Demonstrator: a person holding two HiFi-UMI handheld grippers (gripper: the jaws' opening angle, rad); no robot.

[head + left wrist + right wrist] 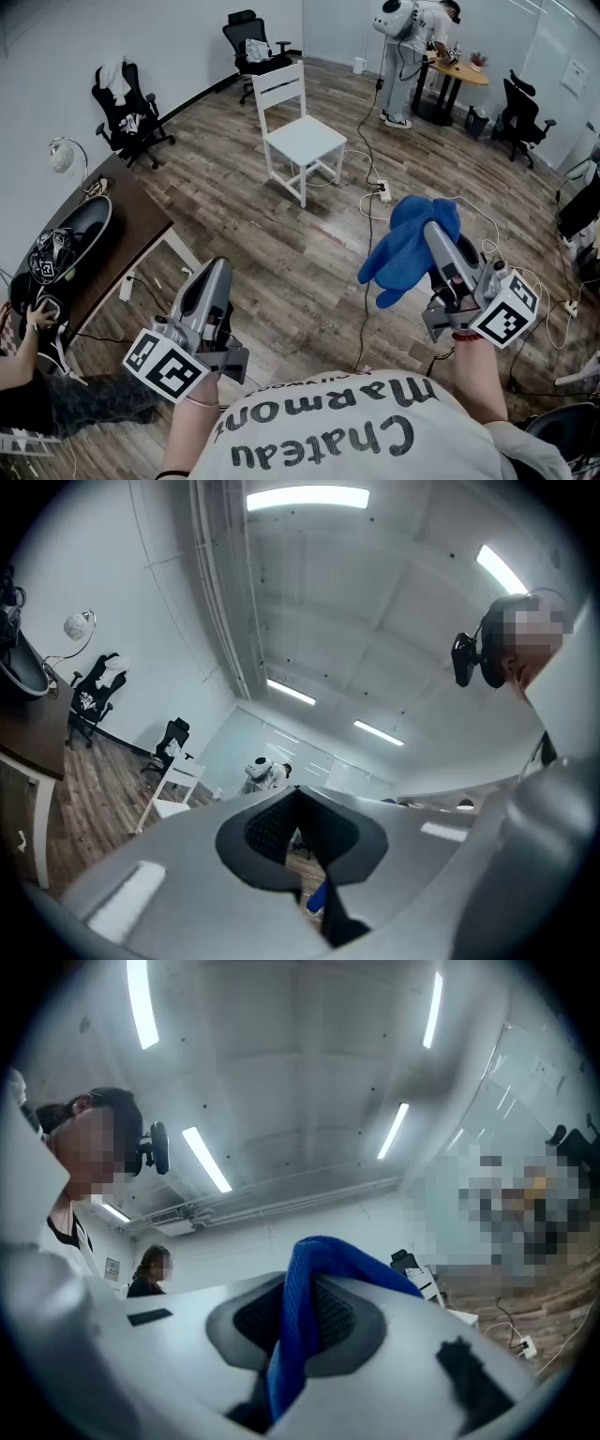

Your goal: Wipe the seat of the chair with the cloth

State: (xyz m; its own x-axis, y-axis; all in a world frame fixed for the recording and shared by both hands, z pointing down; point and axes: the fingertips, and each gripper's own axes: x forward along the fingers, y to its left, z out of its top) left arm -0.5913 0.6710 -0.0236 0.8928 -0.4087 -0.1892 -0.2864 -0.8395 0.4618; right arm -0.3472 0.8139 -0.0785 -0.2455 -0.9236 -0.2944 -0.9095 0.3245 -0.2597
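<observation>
Right gripper (437, 232) aloft (cloth (405, 248) in jaws)

Open-plan office or lab space. Wood-plank floor (281, 244). Black swivel office chairs (131, 108) along walls. Dark desk (127, 230) at left, loaded with cables. Round table (459, 71), person (409, 52) standing at it. Power strip (384, 194) and cords on floor. Ceiling strip lights (307, 497).

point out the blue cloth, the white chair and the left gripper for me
blue cloth (410, 246): head view, middle of the bunched fabric
white chair (306, 138): head view, on the seat
left gripper (221, 264): head view, at its tips
</observation>
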